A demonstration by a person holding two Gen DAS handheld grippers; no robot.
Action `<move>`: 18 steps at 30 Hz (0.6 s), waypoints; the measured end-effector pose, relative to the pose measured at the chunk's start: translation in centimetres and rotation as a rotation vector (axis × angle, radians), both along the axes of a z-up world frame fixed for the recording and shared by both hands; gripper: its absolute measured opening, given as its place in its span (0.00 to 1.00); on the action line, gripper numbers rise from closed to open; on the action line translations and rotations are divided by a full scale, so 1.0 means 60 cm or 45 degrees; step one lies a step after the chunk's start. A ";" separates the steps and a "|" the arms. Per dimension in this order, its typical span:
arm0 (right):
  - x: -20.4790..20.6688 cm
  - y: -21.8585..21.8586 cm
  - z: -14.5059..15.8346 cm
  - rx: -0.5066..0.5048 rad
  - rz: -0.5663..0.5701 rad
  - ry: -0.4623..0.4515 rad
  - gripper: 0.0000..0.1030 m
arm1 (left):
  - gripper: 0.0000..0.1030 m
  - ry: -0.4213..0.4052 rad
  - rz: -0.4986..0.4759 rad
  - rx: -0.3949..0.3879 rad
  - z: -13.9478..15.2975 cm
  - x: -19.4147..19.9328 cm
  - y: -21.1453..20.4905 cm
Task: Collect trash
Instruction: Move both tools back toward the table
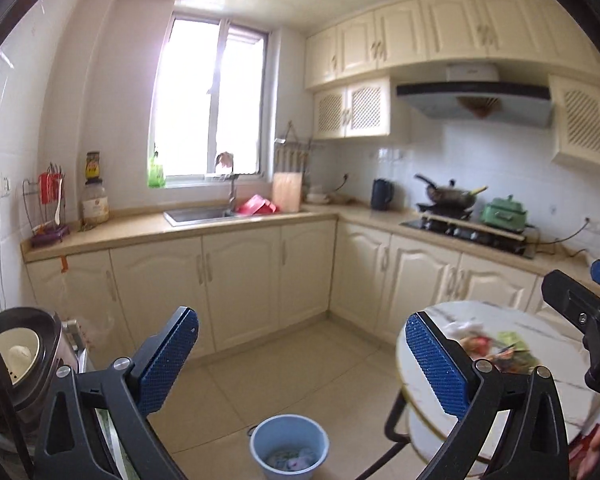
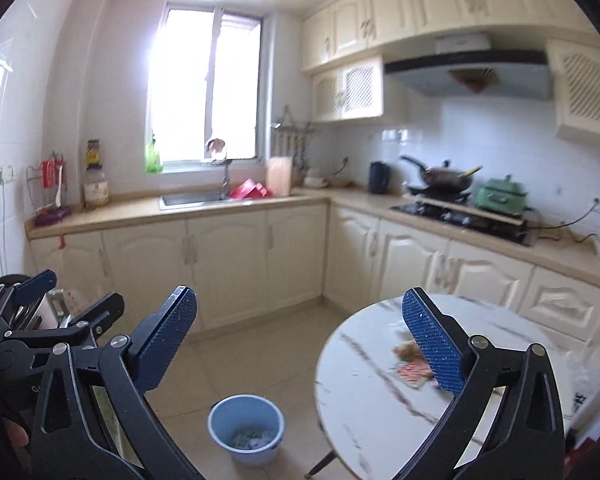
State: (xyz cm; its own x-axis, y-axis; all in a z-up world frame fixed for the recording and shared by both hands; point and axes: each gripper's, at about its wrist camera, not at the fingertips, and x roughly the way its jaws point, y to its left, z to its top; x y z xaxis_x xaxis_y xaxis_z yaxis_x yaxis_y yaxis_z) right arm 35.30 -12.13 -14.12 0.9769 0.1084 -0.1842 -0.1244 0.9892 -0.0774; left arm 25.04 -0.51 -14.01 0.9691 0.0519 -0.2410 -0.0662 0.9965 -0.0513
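A blue bucket (image 1: 289, 445) stands on the tiled floor with some scraps inside; it also shows in the right wrist view (image 2: 245, 428). A round white marble table (image 1: 556, 344) at the right carries a small heap of wrappers and scraps (image 1: 500, 346). In the right wrist view the table (image 2: 364, 392) shows a few wrappers (image 2: 410, 364) next to the right finger. My left gripper (image 1: 302, 354) is open and empty, held above the floor. My right gripper (image 2: 300, 340) is open and empty, its right finger over the table.
An L-shaped kitchen counter (image 1: 140, 228) with cream cabinets runs along the back and right walls, with a sink (image 1: 196, 214), a stove with a wok (image 1: 452, 196) and a green pot (image 1: 504, 212). A rice cooker (image 1: 20, 360) stands at the left.
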 end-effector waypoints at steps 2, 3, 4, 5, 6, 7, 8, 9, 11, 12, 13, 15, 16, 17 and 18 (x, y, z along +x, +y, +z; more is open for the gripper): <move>-0.047 -0.026 0.022 0.009 -0.027 -0.043 1.00 | 0.99 -0.044 -0.017 0.003 0.003 -0.080 -0.004; -0.068 -0.039 0.031 0.009 -0.048 -0.053 1.00 | 0.99 -0.069 -0.030 -0.002 0.008 -0.102 -0.015; -0.090 -0.050 0.038 0.010 -0.062 -0.069 1.00 | 0.99 -0.094 -0.041 -0.008 -0.001 -0.160 -0.003; -0.111 -0.061 0.045 0.020 -0.071 -0.089 1.00 | 0.99 -0.114 -0.055 -0.011 -0.005 -0.189 -0.002; -0.125 -0.076 0.050 0.028 -0.084 -0.098 1.00 | 0.99 -0.131 -0.072 -0.015 -0.008 -0.218 -0.004; -0.141 -0.086 0.055 0.032 -0.098 -0.108 1.00 | 0.99 -0.146 -0.090 -0.020 -0.019 -0.251 0.001; -0.158 -0.097 0.060 0.037 -0.109 -0.122 1.00 | 0.99 -0.150 -0.105 -0.018 -0.023 -0.270 -0.004; -0.173 -0.110 0.064 0.042 -0.125 -0.137 1.00 | 0.99 -0.151 -0.116 -0.007 -0.033 -0.310 0.007; -0.199 -0.128 0.073 0.049 -0.161 -0.163 1.00 | 0.99 -0.171 -0.128 0.022 -0.031 -0.377 0.014; -0.211 -0.139 0.078 0.056 -0.175 -0.176 1.00 | 0.99 -0.180 -0.132 0.030 -0.031 -0.393 0.011; -0.219 -0.148 0.082 0.062 -0.191 -0.190 1.00 | 0.99 -0.188 -0.139 0.033 -0.028 -0.406 0.010; -0.230 -0.165 0.087 0.078 -0.214 -0.207 1.00 | 0.99 -0.203 -0.153 0.038 -0.027 -0.436 0.007; -0.234 -0.172 0.089 0.084 -0.226 -0.213 1.00 | 0.99 -0.206 -0.154 0.042 -0.023 -0.429 0.005; -0.236 -0.181 0.089 0.088 -0.236 -0.212 1.00 | 0.99 -0.208 -0.155 0.047 -0.023 -0.423 0.003; -0.237 -0.190 0.089 0.095 -0.243 -0.209 1.00 | 0.99 -0.208 -0.155 0.051 -0.024 -0.422 0.002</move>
